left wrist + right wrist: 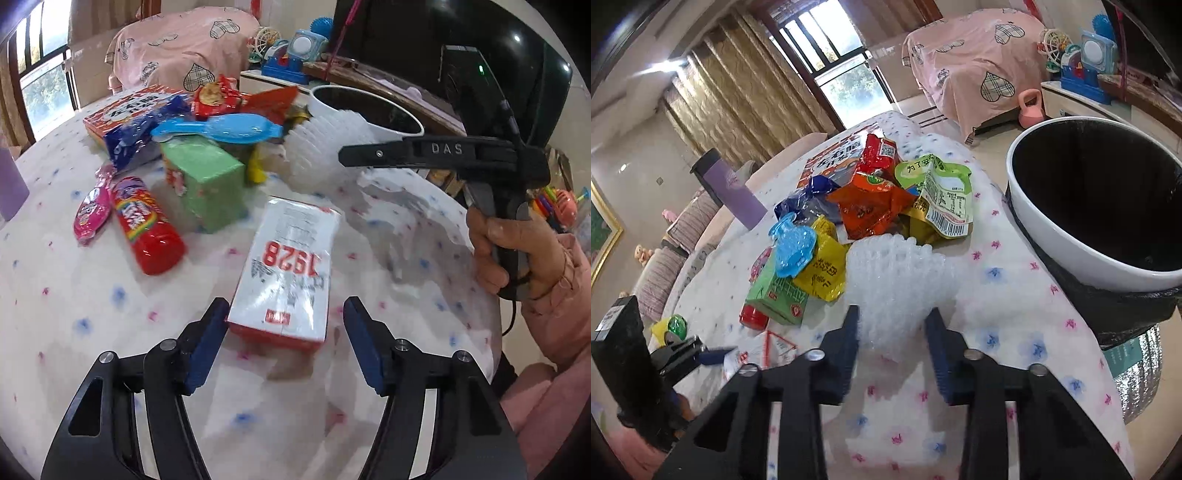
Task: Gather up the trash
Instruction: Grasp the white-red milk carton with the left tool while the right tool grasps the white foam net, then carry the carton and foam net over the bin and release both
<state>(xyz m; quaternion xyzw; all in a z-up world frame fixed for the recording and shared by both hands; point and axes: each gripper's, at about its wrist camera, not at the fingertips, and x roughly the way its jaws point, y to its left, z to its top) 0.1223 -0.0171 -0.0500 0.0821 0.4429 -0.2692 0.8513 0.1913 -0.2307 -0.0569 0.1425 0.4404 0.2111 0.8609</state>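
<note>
Beside the trash bin (1067,254), the right gripper (892,332) squeezes the white foam net (890,273), ready to drop it in. Farther from the bin, the left gripper (286,321) sits apart around the white box (288,269), not pinching yet.

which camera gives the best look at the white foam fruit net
The right wrist view: the white foam net fills the middle of the picture, its mesh clear, between the right gripper pads. In the left wrist view it is farther off, blurred and partly behind that gripper's finger.

Wrapper pile (871,206) blocking table (997,314) ctr
</note>
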